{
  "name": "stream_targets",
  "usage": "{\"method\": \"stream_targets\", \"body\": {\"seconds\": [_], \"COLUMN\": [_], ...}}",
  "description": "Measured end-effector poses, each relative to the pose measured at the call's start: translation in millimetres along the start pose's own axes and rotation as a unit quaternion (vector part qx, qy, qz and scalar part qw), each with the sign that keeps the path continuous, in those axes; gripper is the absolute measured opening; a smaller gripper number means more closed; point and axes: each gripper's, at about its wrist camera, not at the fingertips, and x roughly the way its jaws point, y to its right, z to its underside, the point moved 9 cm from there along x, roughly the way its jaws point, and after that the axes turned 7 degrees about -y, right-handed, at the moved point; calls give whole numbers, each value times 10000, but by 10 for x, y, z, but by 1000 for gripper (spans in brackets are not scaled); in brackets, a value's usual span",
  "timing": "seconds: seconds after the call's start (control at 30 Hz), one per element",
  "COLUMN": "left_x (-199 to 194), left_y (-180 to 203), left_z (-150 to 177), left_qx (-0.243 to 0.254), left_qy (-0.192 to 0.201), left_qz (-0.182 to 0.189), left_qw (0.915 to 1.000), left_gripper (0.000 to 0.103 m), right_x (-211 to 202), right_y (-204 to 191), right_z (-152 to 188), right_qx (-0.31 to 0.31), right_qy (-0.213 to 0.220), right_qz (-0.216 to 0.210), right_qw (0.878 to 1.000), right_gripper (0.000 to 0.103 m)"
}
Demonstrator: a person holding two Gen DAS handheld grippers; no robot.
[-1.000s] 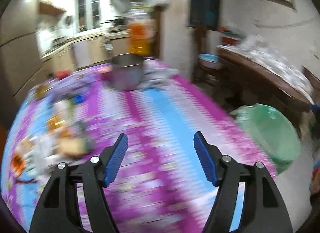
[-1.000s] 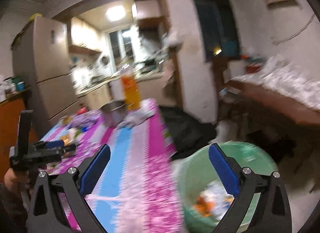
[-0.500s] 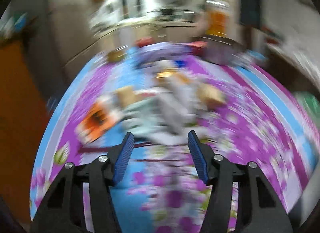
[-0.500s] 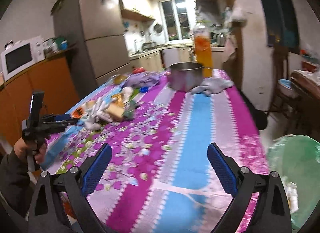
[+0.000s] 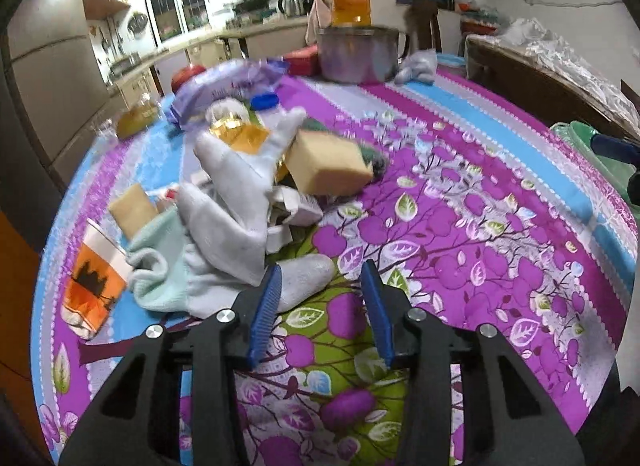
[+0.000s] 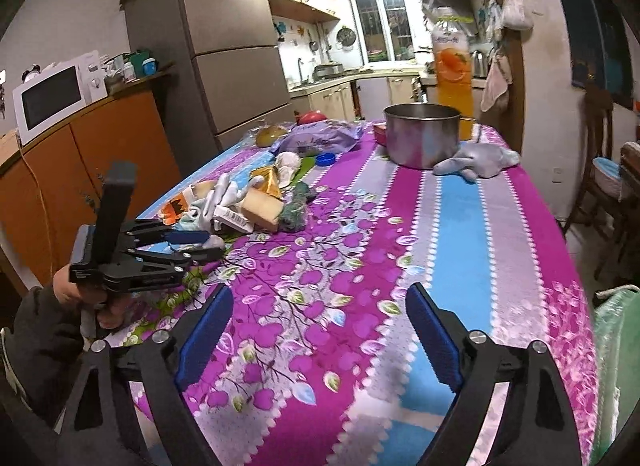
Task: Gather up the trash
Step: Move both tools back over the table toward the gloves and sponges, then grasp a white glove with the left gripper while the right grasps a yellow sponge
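A heap of trash lies on the flowered tablecloth (image 5: 480,225): white gloves (image 5: 236,193), a mint cloth (image 5: 160,266), a yellow sponge block (image 5: 328,163), an orange-and-white packet (image 5: 92,282) and a purple wrapper (image 5: 228,89). My left gripper (image 5: 320,306) hangs low at the heap's near edge, jaws closing. A white glove tip (image 5: 308,278) lies between them beside the left pad, not pinched. The right wrist view shows this left gripper (image 6: 200,244) in a hand (image 6: 92,302) next to the heap (image 6: 248,201). My right gripper (image 6: 320,330) hovers over bare cloth, jaws wide and closing on nothing.
A steel pot (image 6: 422,137) and an orange juice bottle (image 6: 452,65) stand at the table's far end, a grey glove (image 6: 480,159) beside them. A green bin (image 6: 616,346) sits off the table's right edge, also in the left wrist view (image 5: 592,145). Cabinets and a fridge line the left.
My left gripper swung from the bin side to the trash heap, came down close to it and narrowed its jaws. My right gripper turned from the bin to the table.
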Motion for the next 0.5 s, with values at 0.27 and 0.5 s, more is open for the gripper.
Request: {"method": "stream_targets", "body": {"seconds": [0.27, 0.5], "left_x": [35, 83], "left_y": [-110, -197], "left_z": [7, -19], "left_qx": [-177, -325], "left_qy": [-54, -117], "left_qz": [-3, 13], "left_qw": [9998, 9994], "left_gripper": [35, 13], "right_x": [304, 607], "right_y": [-158, -393], "right_z": [-187, -320], "right_qx": [-173, -384], "right_qy": [-171, -367], "right_qz": [-303, -594], "right_qw": [9992, 9968], "right_gripper": [71, 40]}}
